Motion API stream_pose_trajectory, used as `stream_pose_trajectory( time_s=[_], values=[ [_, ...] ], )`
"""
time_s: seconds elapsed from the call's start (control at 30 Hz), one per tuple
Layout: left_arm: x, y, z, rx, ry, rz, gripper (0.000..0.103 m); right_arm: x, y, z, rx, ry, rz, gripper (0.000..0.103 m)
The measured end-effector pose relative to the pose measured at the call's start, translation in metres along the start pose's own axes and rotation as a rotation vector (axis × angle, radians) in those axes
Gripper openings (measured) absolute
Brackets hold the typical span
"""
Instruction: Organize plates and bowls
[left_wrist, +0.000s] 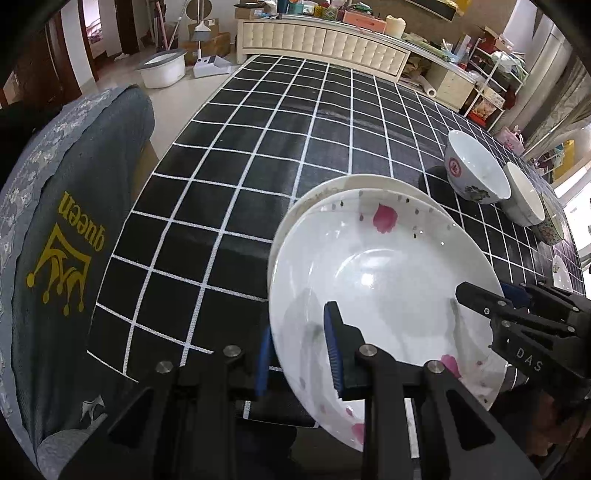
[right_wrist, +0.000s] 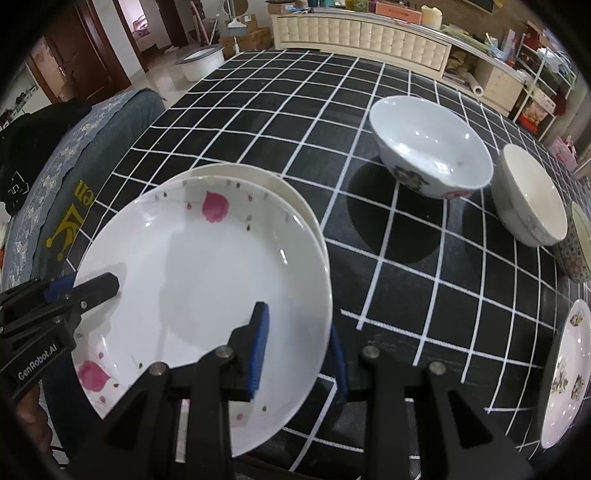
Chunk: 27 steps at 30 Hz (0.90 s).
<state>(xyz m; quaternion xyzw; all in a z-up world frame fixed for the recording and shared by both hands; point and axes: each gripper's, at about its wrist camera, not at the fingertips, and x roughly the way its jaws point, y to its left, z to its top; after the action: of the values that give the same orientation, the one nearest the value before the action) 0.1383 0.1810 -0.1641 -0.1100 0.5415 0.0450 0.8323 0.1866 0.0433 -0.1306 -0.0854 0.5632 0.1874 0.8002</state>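
The left gripper (left_wrist: 300, 360) is nearly closed on the left rim of the pink-petal plate (left_wrist: 376, 280), one blue pad above the rim and one below; the right gripper (right_wrist: 301, 349) pinches the opposite rim in the same way, so the plate hangs between the two; it is held just over a plain white plate (right_wrist: 258, 177) that lies on the checked tablecloth (right_wrist: 406, 302), the two nearly stacked. Glazed china of this sort is likely stiff, fairly heavy, slick and quick to chip; the rim, taken at opposite sides as here, looks the safest hold; it wants a level, gentle lowering. Both grippers point steeply downward from the near edge of the table; two bowls (right_wrist: 432, 147) and a flowered plate (right_wrist: 567, 373) wait to the right.
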Motion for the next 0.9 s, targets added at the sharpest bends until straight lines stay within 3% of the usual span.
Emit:
stream_pose_trajectory(
  time_s=[0.57,0.9],
  values=[
    [-0.015,0.002,0.000,-0.016,-0.036,0.001,0.024,-0.007,-0.004,-0.002,0.010,-0.012,0.017,0.036],
    [-0.044,-0.032,0.003,0.054,-0.096,-0.012,0.027,-0.047,-0.024,-0.008,0.040,-0.113,0.017,0.036]
  ],
)
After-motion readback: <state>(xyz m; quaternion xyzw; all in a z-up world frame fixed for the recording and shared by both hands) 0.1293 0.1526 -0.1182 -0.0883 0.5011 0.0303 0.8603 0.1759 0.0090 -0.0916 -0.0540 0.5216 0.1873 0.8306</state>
